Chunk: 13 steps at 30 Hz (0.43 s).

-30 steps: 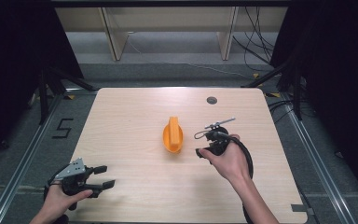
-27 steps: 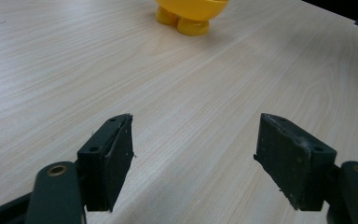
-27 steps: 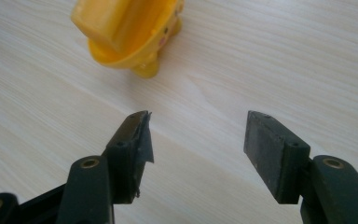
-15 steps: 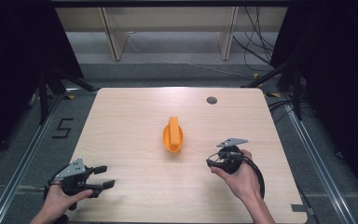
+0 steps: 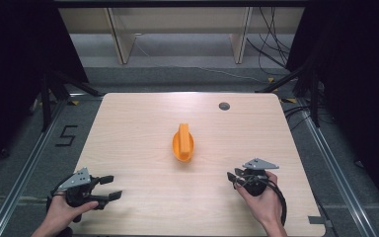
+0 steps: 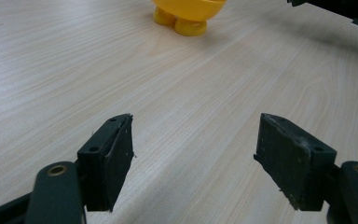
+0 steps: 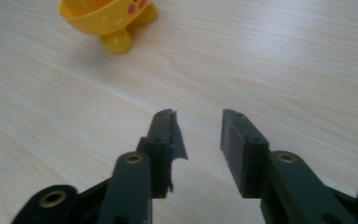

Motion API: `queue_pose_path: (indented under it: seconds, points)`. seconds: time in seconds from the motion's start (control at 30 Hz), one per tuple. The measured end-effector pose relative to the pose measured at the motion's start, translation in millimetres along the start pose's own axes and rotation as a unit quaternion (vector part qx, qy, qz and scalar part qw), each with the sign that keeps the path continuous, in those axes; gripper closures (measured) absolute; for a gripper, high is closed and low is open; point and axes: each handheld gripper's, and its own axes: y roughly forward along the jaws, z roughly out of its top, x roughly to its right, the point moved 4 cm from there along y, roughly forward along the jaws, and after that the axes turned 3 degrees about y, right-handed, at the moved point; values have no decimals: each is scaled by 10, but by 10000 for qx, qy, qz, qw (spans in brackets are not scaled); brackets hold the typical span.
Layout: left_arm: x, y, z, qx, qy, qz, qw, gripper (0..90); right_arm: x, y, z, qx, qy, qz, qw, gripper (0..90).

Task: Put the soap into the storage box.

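Observation:
A yellow-orange cup (image 5: 183,143) with small feet stands at the middle of the wooden table (image 5: 128,128). It shows at the top of the left gripper view (image 6: 189,11), and in the right gripper view (image 7: 105,18) a pink spot marks its side. My left gripper (image 5: 109,187) rests at the near left corner, its jaws wide apart (image 6: 196,135) and nothing between them. Near the front right, my right gripper (image 5: 233,177) points left toward the cup, well short of it. A narrow gap separates its jaws (image 7: 198,116), which hold nothing.
A small dark round hole (image 5: 224,105) sits near the table's far right corner. On the floor to the left is a "5" mark (image 5: 66,135). Dark stands and cables (image 5: 276,54) flank the table, and wooden shelf legs (image 5: 118,39) stand beyond it.
My right gripper has drawn back from beside the cup to the near right part of the table and turned level. The left gripper and the cup have stayed put.

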Motion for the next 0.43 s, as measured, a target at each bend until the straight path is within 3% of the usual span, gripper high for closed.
queue_pose_path:
  seconds: [0.07,0.1,0.13,0.43]
  points:
    - [-2,-4,0,-4,31,28,10000,266,-1,-15,5,28,6,-73,10000,669]
    - [-2,-3,0,1,26,10,10000,266,-23,-30,1,-16,127,-70,9999,674]
    - [-3,-3,0,1,26,-2,10000,266,9,-13,5,63,-35,-29,10000,686]
    - [5,8,4,8,-9,-6,10000,266,-2,-17,-18,-73,200,227,9995,708]
